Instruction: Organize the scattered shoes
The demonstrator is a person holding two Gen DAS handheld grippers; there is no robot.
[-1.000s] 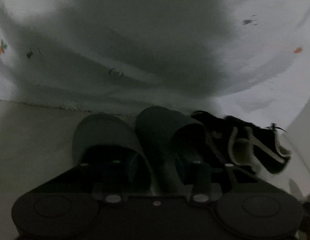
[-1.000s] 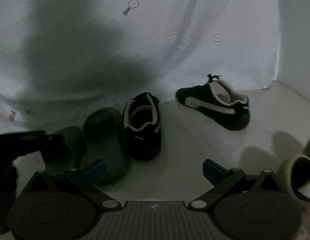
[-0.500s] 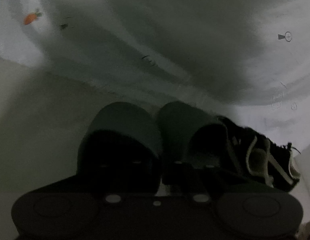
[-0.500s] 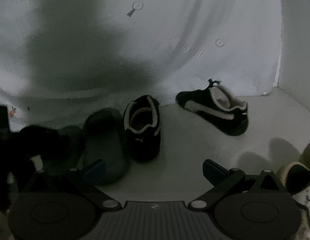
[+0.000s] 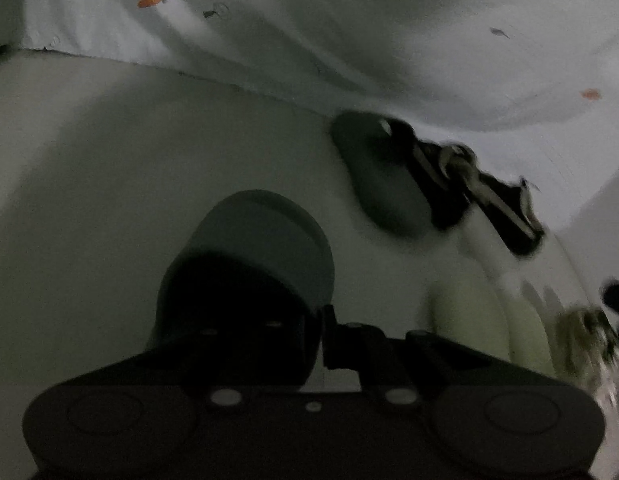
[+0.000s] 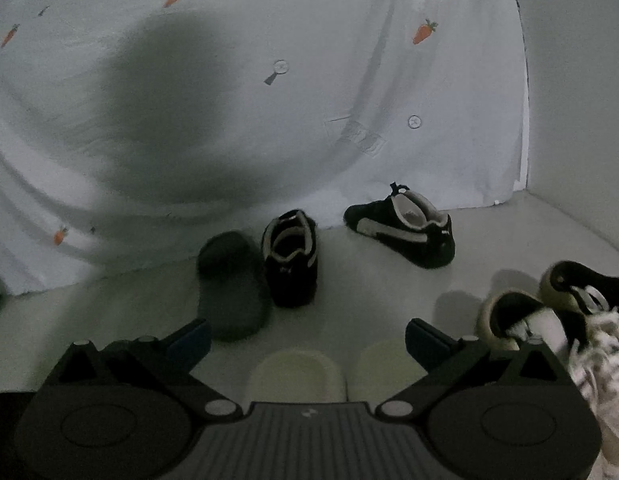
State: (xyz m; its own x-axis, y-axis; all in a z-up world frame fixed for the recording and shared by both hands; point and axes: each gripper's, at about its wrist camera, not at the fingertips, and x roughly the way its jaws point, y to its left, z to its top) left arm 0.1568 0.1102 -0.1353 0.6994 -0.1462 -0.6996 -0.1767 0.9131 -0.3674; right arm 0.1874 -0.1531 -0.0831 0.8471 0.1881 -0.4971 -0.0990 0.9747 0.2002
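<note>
The left gripper (image 5: 309, 344) had its fingers clamped narrow on the heel rim of one dark grey slipper (image 5: 253, 256), which sat right up against the camera, toe pointing away. Ahead and to the right of it, the other grey slipper (image 5: 379, 184) lay on the pale floor (image 5: 109, 184) with a black sneaker (image 5: 433, 168) pressed against its far side, both close to the hem of the white carrot-print sheet (image 5: 349, 32). It was pretty blurry over there, so not much detail.

The right gripper (image 6: 307, 340) was spread wide with nothing between its fingers. Just past its left fingertip sat that same lone slipper (image 6: 231, 288), touching the black sneaker (image 6: 291, 260) beside it. A second black sneaker with pale trim (image 6: 405, 228) was further off to the right, well apart from its mate and turned sideways. Directly under the open fingers were two cream slippers (image 6: 297, 372), side by side. Off to the right, near the right fingertip, was a jumble of white and black trainers (image 6: 549, 312), partly cut off by the frame edge.
</note>
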